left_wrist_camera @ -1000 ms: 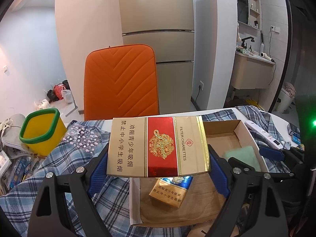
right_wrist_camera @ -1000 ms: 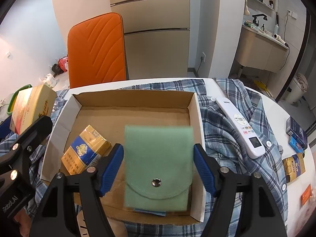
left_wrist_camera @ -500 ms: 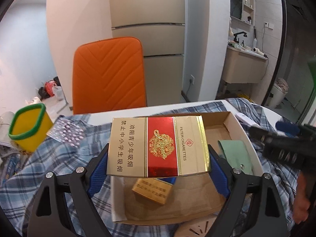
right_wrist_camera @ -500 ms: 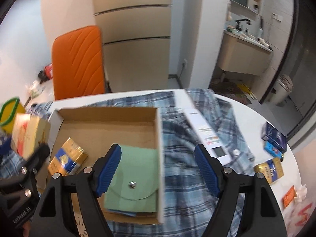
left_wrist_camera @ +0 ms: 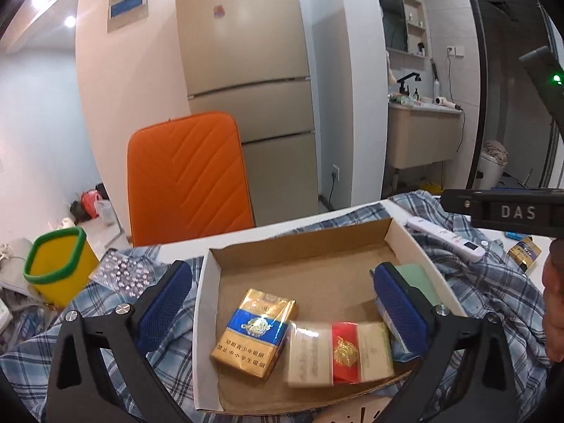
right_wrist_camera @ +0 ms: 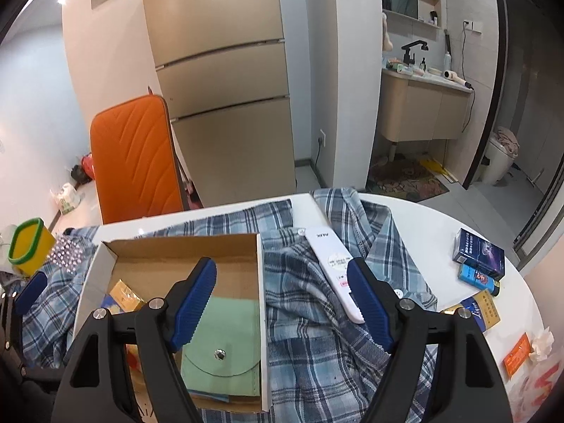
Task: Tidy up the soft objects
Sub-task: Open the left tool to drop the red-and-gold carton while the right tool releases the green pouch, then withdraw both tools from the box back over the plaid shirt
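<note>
Shirt (right_wrist_camera: pixel 310 317): plaid, spread under everything.
Box (left_wrist_camera: pixel 352 239): cardboard, on the shirt.
Left gripper (left_wrist_camera: pixel 282 299): jaws just sprung wide, empty.
Right gripper (right_wrist_camera: pixel 282 299): spread, empty.
Green pouch (right_wrist_camera: pixel 225 349): flat in the box.
Red-and-gold pack (left_wrist_camera: pixel 340 352): blurred, in the box.

left gripper (left_wrist_camera: pixel 282 296): jaws just opened wide, nothing between | red-gold pack (left_wrist_camera: pixel 340 352): blurred, in cardboard box (left_wrist_camera: pixel 208 317), 5 o'clock | blue-gold pack (left_wrist_camera: pixel 255 331): at its 9 o'clock

Orange chair (left_wrist_camera: pixel 188 172), beige fridge (left_wrist_camera: pixel 246 88), yellow bin (left_wrist_camera: pixel 56 268), white remote (right_wrist_camera: pixel 333 275).
</note>
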Motion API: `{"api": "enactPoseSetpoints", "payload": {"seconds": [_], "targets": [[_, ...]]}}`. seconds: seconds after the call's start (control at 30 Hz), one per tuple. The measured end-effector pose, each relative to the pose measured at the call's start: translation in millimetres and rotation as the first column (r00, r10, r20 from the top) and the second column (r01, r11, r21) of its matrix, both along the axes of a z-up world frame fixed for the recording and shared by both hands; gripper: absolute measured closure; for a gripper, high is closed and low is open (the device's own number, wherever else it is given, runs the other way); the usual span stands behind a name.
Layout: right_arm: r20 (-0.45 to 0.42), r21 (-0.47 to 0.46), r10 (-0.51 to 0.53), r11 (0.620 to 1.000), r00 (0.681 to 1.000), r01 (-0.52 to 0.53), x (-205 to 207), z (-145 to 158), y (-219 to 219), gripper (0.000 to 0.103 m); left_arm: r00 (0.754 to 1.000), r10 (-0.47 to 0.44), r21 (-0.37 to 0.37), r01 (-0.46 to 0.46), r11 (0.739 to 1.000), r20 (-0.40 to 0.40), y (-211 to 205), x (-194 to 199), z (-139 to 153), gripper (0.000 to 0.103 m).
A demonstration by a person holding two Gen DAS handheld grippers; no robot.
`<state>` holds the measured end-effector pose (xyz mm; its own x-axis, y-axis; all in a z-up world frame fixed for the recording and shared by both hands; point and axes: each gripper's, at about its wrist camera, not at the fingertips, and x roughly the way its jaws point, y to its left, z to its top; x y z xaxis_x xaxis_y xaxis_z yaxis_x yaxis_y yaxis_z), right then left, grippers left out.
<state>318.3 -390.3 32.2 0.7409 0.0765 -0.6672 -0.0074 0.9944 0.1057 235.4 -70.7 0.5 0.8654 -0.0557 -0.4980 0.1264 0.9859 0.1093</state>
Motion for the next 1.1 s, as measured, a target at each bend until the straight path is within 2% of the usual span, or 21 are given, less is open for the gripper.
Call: {"api": "enactPoseSetpoints", "payload": {"seconds": [0.13,0.27,0.57,0.7,0.77,0.9,1.0,1.1], "targets": [[0.032,0.010,-0.008,1.000,0.999,0.008,-4,7,-3,0.021,0.999,-0.014,-0.025,0.015,1.000,0.029,0,-5,6,0.000],[0.067,0.021,-0.013,1.000,0.998,0.012,-11,17,-5,0.021,0.994,-0.001,-0.043,0.006,0.999,0.106,3,-20,23,0.000],[0.193,0.016,-0.014,1.000,0.981,0.011,-50,63,-3,0.021,0.966,0.012,-0.083,0.009,0.997,0.258,3,-67,73,0.000],[0.252,-0.013,0.016,1.000,0.968,-0.013,-76,83,3,0.017,0.941,0.029,-0.093,0.003,0.996,0.337,9,-99,86,0.000],[0.275,-0.046,0.031,0.999,0.961,-0.019,-94,90,7,0.017,0.921,0.039,-0.092,-0.003,0.996,0.387,14,-117,89,0.000],[0.342,-0.101,0.054,0.995,0.938,-0.020,-133,101,9,0.016,0.916,0.048,-0.116,-0.002,0.993,0.399,24,-142,90,0.000],[0.378,-0.083,0.059,0.996,0.924,-0.030,-158,101,4,0.015,0.905,0.065,-0.118,-0.017,0.993,0.420,29,-161,85,0.000],[0.424,-0.073,0.057,0.997,0.904,-0.029,-182,94,2,0.006,0.896,0.091,-0.129,-0.038,0.991,0.436,33,-175,72,0.000]]}}
